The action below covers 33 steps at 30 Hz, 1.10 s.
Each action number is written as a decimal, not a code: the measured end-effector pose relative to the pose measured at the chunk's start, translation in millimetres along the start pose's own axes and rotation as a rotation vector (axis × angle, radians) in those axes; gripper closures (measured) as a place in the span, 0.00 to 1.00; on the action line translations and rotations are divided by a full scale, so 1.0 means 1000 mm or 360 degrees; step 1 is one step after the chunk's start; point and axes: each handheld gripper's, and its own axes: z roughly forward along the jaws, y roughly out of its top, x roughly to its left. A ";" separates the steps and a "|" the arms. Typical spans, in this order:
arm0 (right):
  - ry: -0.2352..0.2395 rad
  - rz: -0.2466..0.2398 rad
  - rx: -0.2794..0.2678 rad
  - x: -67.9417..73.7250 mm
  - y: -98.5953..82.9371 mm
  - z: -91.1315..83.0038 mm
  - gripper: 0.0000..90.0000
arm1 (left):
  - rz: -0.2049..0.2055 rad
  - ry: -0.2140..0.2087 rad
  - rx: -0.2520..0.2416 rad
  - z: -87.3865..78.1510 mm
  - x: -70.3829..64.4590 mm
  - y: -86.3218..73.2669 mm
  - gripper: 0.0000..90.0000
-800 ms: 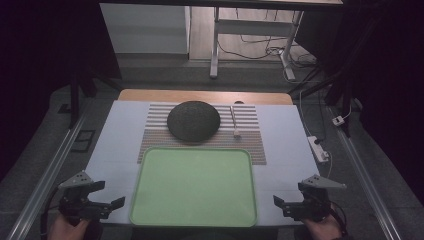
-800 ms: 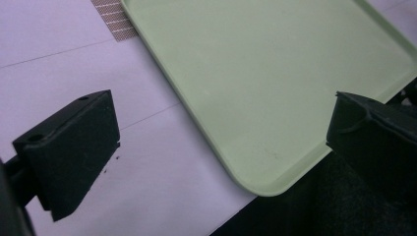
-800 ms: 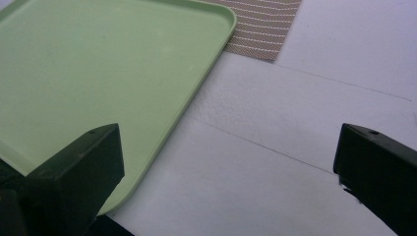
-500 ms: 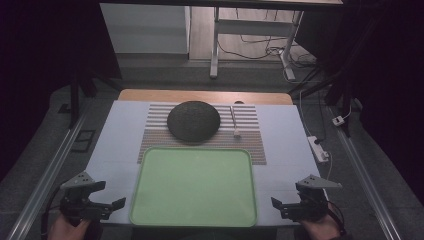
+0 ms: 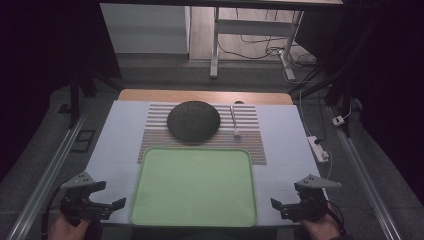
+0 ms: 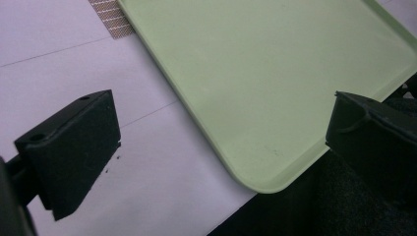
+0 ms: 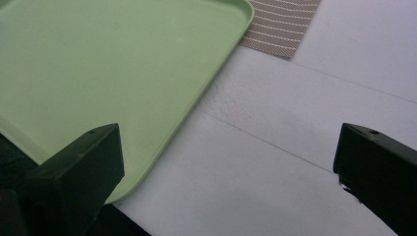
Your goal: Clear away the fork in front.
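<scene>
A light green tray lies empty at the table's near middle, its rim running diagonally in the left gripper view and its corner at the top of the right gripper view. Behind it a dark round upturned bowl and a small pale spoon rest on a striped mat. My left gripper hovers open at the tray's near left corner. Near the tray's right corner my right gripper is held open, nothing between its jaws.
The white tabletop ends in a wooden strip at the back. A white power strip lies at the right edge. Metal rails flank the table. A desk frame and cables stand beyond.
Both grippers have shifted slightly, the right one a little toward the tray. Tray, bowl and spoon stay put.
</scene>
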 end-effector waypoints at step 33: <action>0.0181 -0.0137 -0.0088 0.006 0.023 0.017 0.00 | -0.0005 0.0001 -0.0004 -0.001 0.000 0.000 0.00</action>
